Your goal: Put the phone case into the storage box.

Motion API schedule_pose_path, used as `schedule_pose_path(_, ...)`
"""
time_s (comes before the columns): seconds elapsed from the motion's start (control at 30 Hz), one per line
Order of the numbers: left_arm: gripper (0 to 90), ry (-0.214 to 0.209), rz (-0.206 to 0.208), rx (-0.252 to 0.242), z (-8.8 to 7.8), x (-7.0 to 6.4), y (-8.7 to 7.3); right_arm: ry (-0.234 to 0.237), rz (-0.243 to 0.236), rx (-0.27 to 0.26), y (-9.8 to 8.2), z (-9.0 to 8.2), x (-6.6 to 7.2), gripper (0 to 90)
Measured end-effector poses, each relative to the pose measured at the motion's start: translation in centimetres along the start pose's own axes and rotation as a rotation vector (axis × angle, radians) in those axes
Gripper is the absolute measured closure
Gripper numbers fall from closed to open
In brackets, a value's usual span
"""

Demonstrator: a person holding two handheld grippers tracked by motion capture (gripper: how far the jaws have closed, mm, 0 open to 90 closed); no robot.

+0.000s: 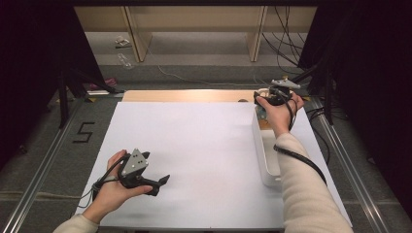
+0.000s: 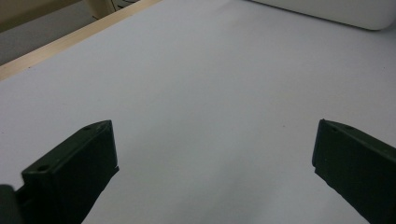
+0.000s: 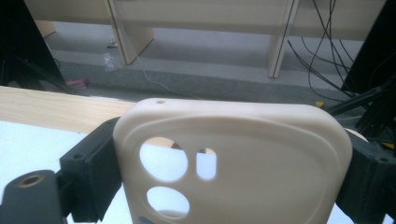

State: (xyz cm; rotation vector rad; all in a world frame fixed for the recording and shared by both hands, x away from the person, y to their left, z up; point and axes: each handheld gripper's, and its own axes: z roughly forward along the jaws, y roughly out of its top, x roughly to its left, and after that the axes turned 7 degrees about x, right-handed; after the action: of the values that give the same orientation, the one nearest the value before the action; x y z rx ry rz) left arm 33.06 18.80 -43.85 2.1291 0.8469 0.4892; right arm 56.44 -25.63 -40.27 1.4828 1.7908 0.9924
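- High view: the left tool is held low over the near left part of the white tabletop, jaws spread with nothing between them. The right tool is held at the far right corner, just past the far end of a white bin that lies along the right side. A pale case is glimpsed at that tool, mostly hidden by the hand.
- Left gripper view: the two black jaws are seen wide apart above the bare tabletop. The bin is seen at the top right edge, well apart from the jaws. A wooden strip borders the tabletop at the upper left.
- Right gripper view: a cream phone case with round and oblong camera cut-outs is pinched by its two long sides between the jaws of the right tool, held flat and raised over the tabletop's far edge. A wooden strip, grey floor and cables are seen beyond.
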Motion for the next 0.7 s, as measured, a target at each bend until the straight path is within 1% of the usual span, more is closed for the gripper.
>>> schedule_pose_path(0.07, 0.0, -0.002, 0.001, -0.001, 0.0, 0.0, 0.0, 0.004, 0.001, -0.002, -0.04, 0.11, 0.02, 10.6)
schedule_pose_path(0.13, 0.0, -0.002, 0.001, -0.001, 0.0, -0.01, 0.01, 0.01, 0.012, -0.002, -0.07, 0.23, -0.05, 7.7)
schedule_pose_path(0.2, 0.0, -0.002, 0.001, 0.0, 0.01, 0.0, 0.0, 0.029, 0.019, -0.001, -0.14, 0.38, -0.15, 6.3)
schedule_pose_path(0.23, 0.0, -0.002, 0.002, 0.0, 0.01, 0.0, 0.0, 0.024, 0.02, 0.0, -0.19, 0.42, -0.18, 3.8)
schedule_pose_path(0.37, 0.0, -0.003, 0.002, 0.0, 0.03, -0.02, 0.0, 0.017, 0.03, 0.003, -0.2, 0.51, -0.36, 0.7)
schedule_pose_path(0.47, 0.0, -0.003, 0.002, 0.002, 0.02, -0.01, 0.0, 0.02, 0.044, -0.003, -0.05, 0.41, -0.55, 0.3)
schedule_pose_path(0.7, 0.0, -0.001, 0.002, -0.001, 0.03, -0.05, 0.02, 0.009, 0.042, -0.026, 0.58, -0.26, -0.63, 0.2)
